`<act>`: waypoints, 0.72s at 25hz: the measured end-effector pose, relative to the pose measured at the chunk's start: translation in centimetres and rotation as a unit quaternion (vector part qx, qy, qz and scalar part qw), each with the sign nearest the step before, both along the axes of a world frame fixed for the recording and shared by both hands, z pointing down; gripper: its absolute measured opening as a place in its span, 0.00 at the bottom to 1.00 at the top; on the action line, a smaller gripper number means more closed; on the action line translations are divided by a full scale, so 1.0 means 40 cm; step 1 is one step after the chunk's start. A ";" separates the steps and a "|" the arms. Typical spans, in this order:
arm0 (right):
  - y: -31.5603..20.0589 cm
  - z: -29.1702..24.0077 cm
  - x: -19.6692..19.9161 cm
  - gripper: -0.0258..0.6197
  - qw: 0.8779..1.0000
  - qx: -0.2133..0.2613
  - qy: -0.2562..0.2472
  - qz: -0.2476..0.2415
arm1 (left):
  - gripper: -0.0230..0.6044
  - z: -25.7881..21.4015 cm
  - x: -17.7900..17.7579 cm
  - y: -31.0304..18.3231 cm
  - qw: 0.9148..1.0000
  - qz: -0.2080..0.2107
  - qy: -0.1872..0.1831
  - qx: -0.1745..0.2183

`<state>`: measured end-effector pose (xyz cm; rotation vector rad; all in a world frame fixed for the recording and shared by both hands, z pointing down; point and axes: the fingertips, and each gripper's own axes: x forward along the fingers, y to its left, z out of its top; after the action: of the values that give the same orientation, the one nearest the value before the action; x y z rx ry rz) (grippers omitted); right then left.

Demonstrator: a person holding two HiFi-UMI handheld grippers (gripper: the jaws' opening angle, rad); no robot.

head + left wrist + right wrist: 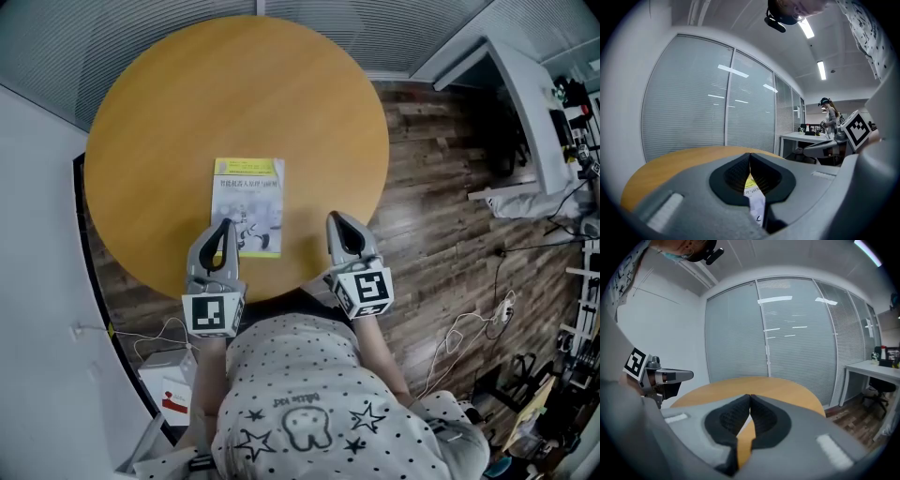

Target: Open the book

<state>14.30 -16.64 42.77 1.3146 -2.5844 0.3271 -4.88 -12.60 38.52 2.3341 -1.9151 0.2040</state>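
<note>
Overhead, the closed book lies mid-frame on the round table. The left gripper is over its lower-left corner and the right gripper lower right, both pressed together, empty. Only the left gripper view shows a distant person. Cover print unreadable.

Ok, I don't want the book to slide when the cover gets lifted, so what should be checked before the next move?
1. Book closed, cover up, flat on the table: ok.
2. Book wholly on the tabletop, inside its edge: ok.
3. Left gripper at the book: ok, its tip is over the near left corner. Whether it touches: cannot tell.
4. Left jaws apart to take the cover: not ok, shut and empty.
5. Right gripper placed to steady the book: not ok, it is to the right of the book and apart from it, over bare table, jaws shut and empty.
</note>
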 end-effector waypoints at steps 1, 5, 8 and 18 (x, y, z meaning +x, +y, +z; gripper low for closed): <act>-0.001 0.001 0.002 0.04 1.000 -0.001 -0.001 0.000 | 0.05 0.005 0.002 -0.001 1.000 0.000 -0.001 -0.002; 0.008 0.015 0.016 0.05 1.000 -0.008 0.001 0.002 | 0.05 0.004 0.011 -0.001 1.000 0.003 -0.004 -0.003; 0.018 0.020 0.025 0.04 1.000 -0.015 -0.002 0.007 | 0.05 -0.005 0.013 0.004 1.000 0.004 -0.004 -0.004; 0.037 0.036 0.023 0.04 0.999 -0.027 -0.001 0.021 | 0.05 0.028 -0.012 0.013 1.000 0.008 -0.006 -0.023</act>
<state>15.24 -15.15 44.22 1.3515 -2.5348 0.4021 -5.35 -12.08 39.64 2.3260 -1.8763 0.2596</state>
